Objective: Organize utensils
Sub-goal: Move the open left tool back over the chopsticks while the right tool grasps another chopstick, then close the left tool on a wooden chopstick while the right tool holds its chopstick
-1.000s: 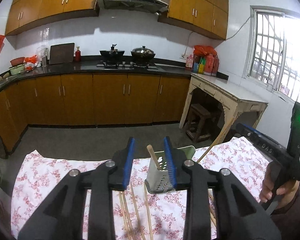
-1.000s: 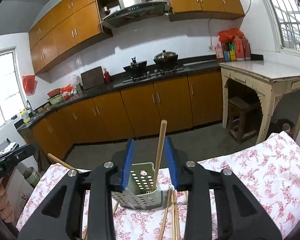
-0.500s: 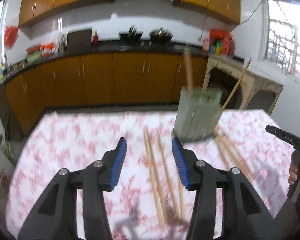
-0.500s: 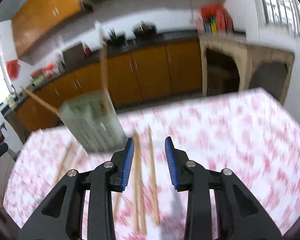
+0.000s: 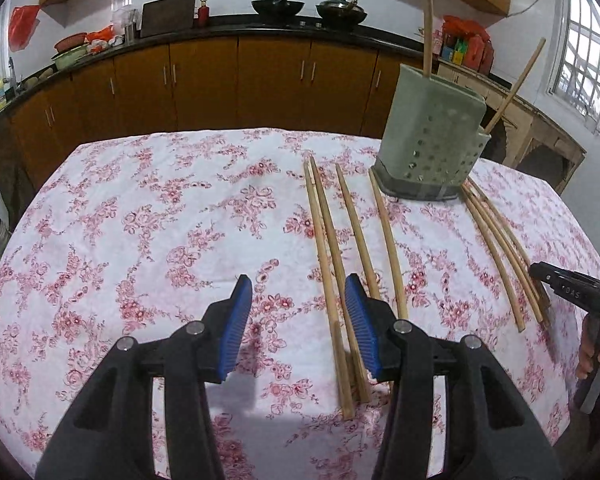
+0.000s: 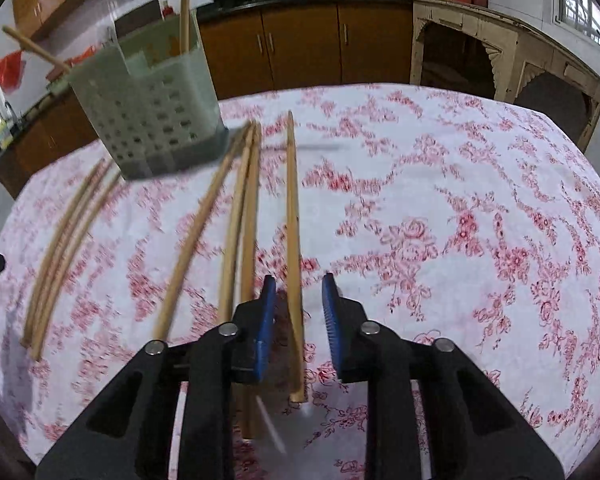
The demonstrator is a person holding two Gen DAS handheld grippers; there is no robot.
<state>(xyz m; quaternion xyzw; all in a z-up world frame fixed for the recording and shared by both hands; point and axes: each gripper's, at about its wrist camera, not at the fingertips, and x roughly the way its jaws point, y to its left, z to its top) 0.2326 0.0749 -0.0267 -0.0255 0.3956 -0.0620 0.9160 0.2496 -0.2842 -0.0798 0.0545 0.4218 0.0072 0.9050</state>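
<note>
On the desk (image 5: 140, 208), loose chopsticks (image 5: 324, 248) are laid beside the holder (image 5: 430, 140); the left hand-held gripper (image 5: 298, 320) and right hand-held gripper (image 6: 298, 312) are held open, empty.

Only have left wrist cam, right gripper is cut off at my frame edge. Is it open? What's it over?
Observer: Open. The right gripper straddles a single chopstick lying on the cloth, not clamped on it.
Operator: Anything crowding that stick?
Observer: Yes. A pair of chopsticks lies side by side just to its left, and their near ends run under one of the fingers.
Operator: Holder in its view?
Observer: Yes. The holder sits ahead and to the upper left, with an upright chopstick in it. That view is motion-blurred.
</note>
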